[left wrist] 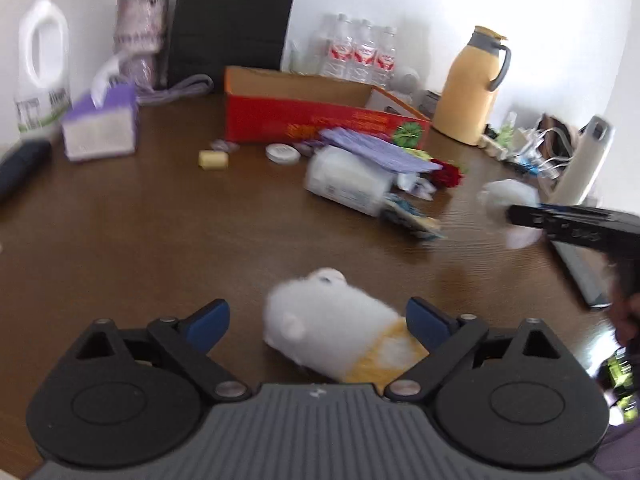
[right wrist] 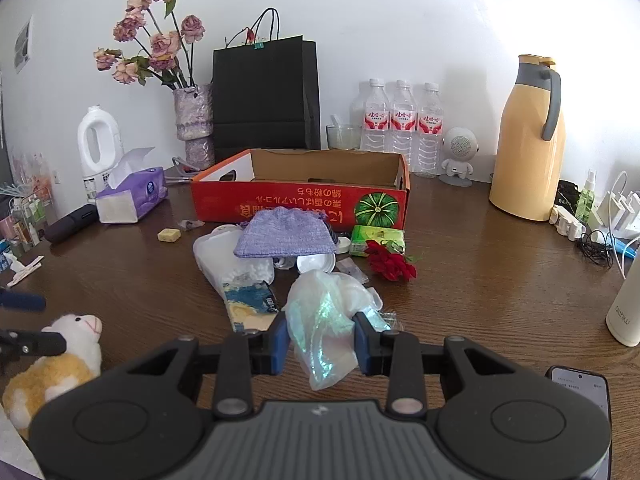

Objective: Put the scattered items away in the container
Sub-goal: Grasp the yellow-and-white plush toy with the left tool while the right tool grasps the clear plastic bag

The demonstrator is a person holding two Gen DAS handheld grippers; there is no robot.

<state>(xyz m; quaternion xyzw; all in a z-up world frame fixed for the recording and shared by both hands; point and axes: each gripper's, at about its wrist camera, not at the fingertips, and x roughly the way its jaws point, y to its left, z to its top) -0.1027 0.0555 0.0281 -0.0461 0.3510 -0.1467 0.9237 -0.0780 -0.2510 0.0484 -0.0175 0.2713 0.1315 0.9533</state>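
Right wrist | right tongs [right wrist: 320,340] clamp plastic bag [right wrist: 328,320] | left tongs [left wrist: 318,324] apart | flask [right wrist: 624,312] reads "achw"

The right gripper [right wrist: 320,339] pinches a crinkled iridescent plastic bag [right wrist: 326,320] above the wooden table [right wrist: 480,280]. Behind it stands an open red cardboard box [right wrist: 300,200]. A plush sheep [right wrist: 60,364] lies far left.

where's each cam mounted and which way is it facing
Left wrist: sits on the left tool, looking forward and down over the plush toy between its open fingers; the right tool shows at right.
Right wrist: sits on the right tool, shut on a plastic bag, facing the red box.
Shared: table, box, toy, yellow jug.
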